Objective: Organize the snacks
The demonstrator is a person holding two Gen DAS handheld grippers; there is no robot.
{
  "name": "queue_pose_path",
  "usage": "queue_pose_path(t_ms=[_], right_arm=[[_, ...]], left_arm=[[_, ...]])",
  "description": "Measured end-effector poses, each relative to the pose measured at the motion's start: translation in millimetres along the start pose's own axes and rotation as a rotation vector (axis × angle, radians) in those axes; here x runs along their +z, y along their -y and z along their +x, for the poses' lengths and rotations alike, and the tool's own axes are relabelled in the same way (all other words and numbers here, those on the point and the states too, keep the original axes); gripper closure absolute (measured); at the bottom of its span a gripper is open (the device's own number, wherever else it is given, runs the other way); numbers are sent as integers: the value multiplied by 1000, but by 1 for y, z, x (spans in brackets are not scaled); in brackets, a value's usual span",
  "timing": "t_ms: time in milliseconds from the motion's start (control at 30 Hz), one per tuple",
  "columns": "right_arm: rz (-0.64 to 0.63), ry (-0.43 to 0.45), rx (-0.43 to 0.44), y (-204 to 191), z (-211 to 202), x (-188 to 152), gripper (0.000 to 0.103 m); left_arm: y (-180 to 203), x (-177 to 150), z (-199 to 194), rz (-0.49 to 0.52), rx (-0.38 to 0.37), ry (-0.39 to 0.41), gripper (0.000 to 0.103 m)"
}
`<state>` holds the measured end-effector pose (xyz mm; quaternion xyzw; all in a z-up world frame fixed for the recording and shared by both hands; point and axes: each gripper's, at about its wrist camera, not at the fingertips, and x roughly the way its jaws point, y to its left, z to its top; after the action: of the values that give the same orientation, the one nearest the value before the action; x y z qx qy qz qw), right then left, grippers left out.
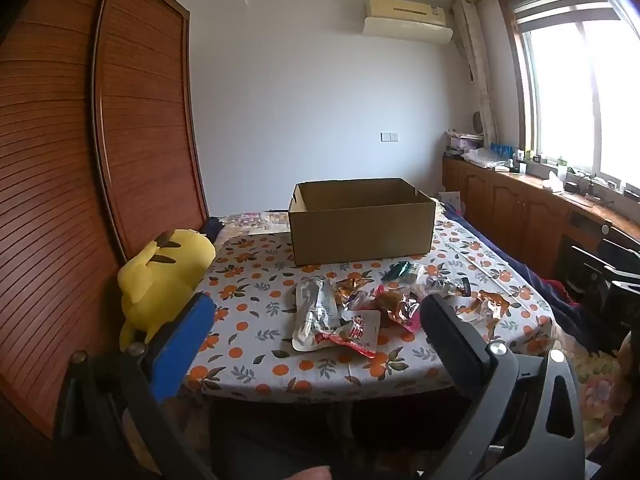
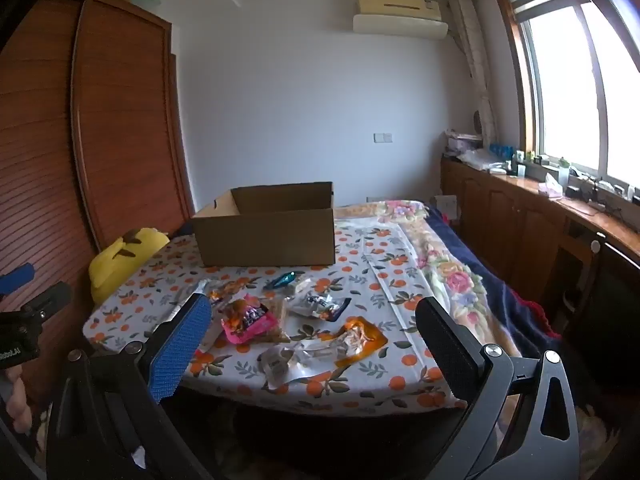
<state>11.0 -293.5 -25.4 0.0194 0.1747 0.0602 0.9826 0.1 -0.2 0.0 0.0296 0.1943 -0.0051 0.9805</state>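
Note:
Several snack packets lie in a loose pile on the orange-print tablecloth [image 1: 248, 320]: a silver pouch [image 1: 316, 308], a red-and-white pack [image 1: 356, 332], a pink pack [image 2: 248, 322], an orange-clear pack [image 2: 358, 340] and a teal one [image 2: 286, 279]. An open empty cardboard box [image 1: 360, 220] stands behind them; it also shows in the right wrist view [image 2: 268, 232]. My left gripper [image 1: 316, 344] is open and empty, near the table's front edge. My right gripper [image 2: 316, 344] is open and empty, short of the pile.
A yellow plush toy [image 1: 160, 276] sits at the table's left edge beside the wooden wardrobe [image 1: 80, 160]. A floral blanket [image 2: 452, 276] covers the bed to the right. A cluttered wooden counter [image 2: 560, 208] runs under the window.

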Motion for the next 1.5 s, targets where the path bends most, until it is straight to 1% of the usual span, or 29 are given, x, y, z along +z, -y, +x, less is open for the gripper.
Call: queue_pose_path(t_ms=[267, 467, 600, 867, 967, 1500], right_arm=[[0, 1, -3, 3, 2, -1, 0], [-8, 14, -16, 4, -5, 1, 0], [-1, 4, -16, 5, 0, 0, 0], [1, 3, -17, 5, 1, -1, 0], [2, 2, -17, 5, 1, -1, 0], [-4, 2, -18, 6, 2, -2, 0]], left_arm=[[-1, 0, 0, 5, 8, 7, 0], [-2, 0, 4, 1, 6, 6, 0], [-2, 0, 4, 4, 7, 8, 0], [-3, 4, -3, 1, 5, 7, 0], [-4, 5, -6, 3, 8, 18, 0], [-3, 7, -7, 5, 8, 24, 0]])
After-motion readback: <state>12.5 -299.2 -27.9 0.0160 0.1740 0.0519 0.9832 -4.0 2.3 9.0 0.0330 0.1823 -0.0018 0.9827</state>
